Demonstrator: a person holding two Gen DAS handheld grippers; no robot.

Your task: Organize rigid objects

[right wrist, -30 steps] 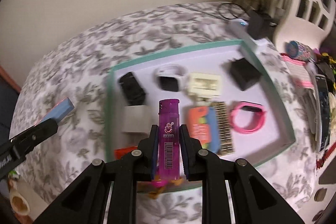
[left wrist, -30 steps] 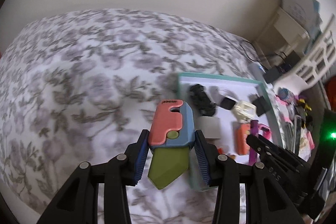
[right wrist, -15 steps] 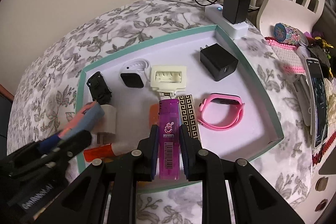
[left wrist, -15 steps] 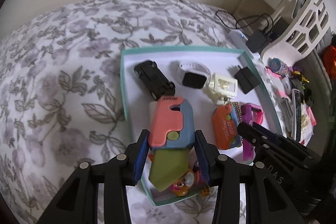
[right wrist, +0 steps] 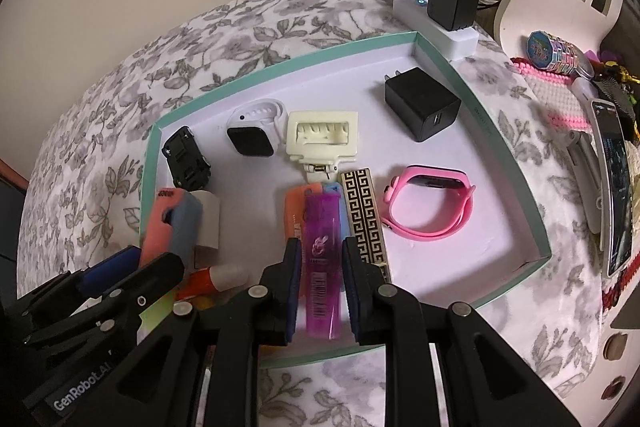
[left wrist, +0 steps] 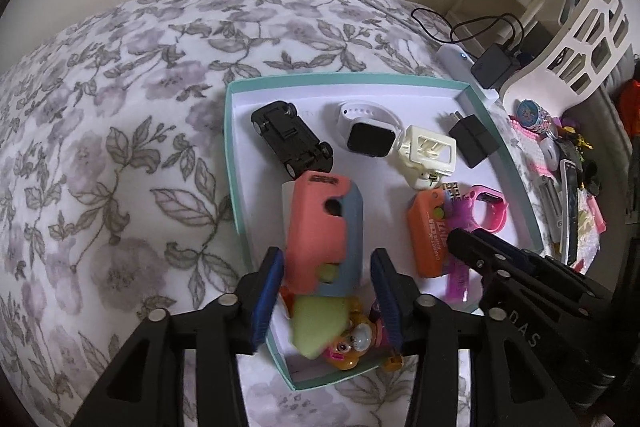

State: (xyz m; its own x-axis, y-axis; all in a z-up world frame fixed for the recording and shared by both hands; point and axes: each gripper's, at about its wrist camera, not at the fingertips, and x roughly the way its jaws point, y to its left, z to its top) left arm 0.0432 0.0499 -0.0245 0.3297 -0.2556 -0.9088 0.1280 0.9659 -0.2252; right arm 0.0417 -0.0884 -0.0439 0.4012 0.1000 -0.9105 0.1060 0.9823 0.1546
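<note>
Left hand-held gripper (left wrist: 326, 291) hangs over the teal tray (left wrist: 234, 163) on the floral bed (left wrist: 120, 147), pads spread apart, the coral-and-blue toy knife (left wrist: 326, 223) loose between them and blurred, lying over a white block. Right hand-held gripper (right wrist: 320, 267) has its pads either side of the purple lighter (right wrist: 322, 259), which lies in the tray beside the patterned gold lighter (right wrist: 366, 215); whether they grip it, I cannot tell.
</note>
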